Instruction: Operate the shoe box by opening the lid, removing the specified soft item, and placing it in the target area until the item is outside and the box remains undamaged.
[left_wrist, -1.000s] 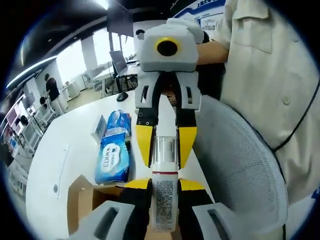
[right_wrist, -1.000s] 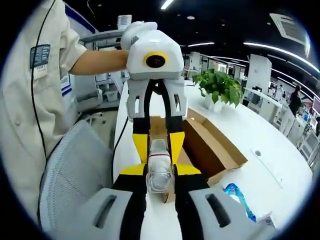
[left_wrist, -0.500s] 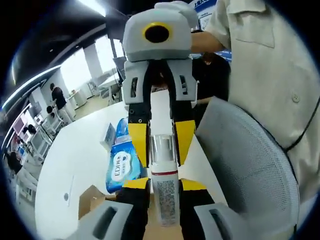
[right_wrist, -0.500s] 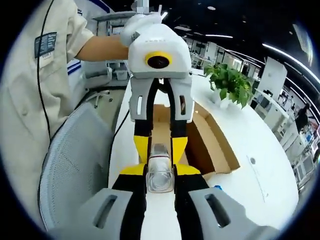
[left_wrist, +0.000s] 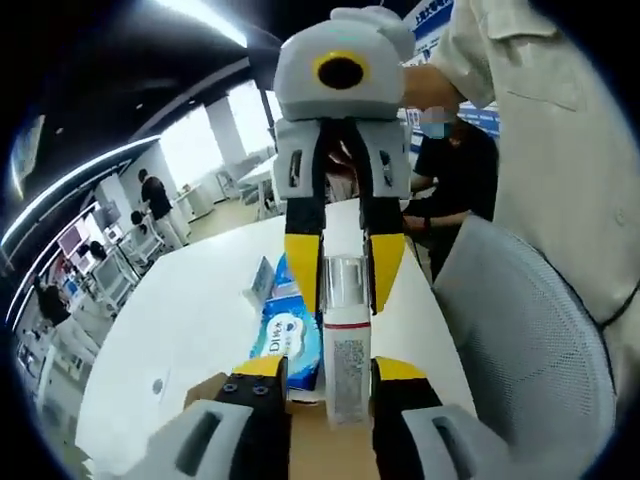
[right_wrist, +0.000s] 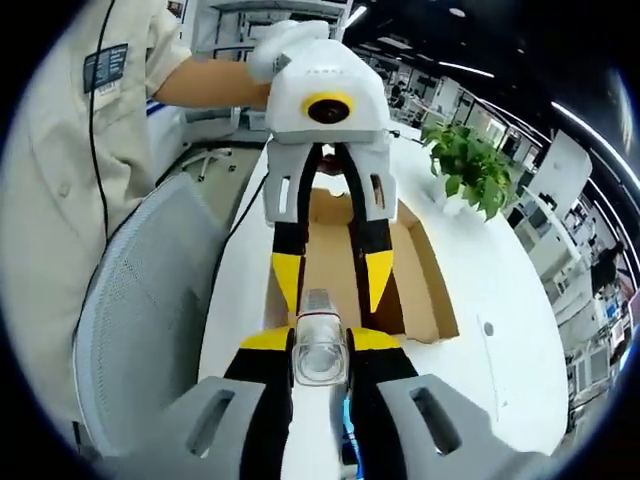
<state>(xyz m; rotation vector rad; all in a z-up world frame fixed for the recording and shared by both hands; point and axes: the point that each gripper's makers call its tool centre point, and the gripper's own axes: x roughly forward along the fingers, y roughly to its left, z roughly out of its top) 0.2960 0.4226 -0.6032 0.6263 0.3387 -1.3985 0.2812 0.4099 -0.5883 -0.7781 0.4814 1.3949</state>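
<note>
Item: a slim bottle (left_wrist: 347, 345) with a clear cap and printed label, held in the air between the two grippers, above the bench (left_wrist: 190, 320).
Left gripper (left_wrist: 330, 372): fingers look clenched on the label end of the bottle.
Right gripper (right_wrist: 320, 345): fingers clenched on the cap end.
Box: open cardboard shoe box (right_wrist: 340, 265) on the bench below, flaps spread, no damage seen.
Handling: judged light, rigid, smooth; the cap may slip or twist. Best held at the labelled body.
Edges: a mesh chair (right_wrist: 140, 320) stands beside the bench edge; blue wipe packs (left_wrist: 290, 340) lie near the box.
Room: open bench surface beyond the packs looks free for setting down.
</note>
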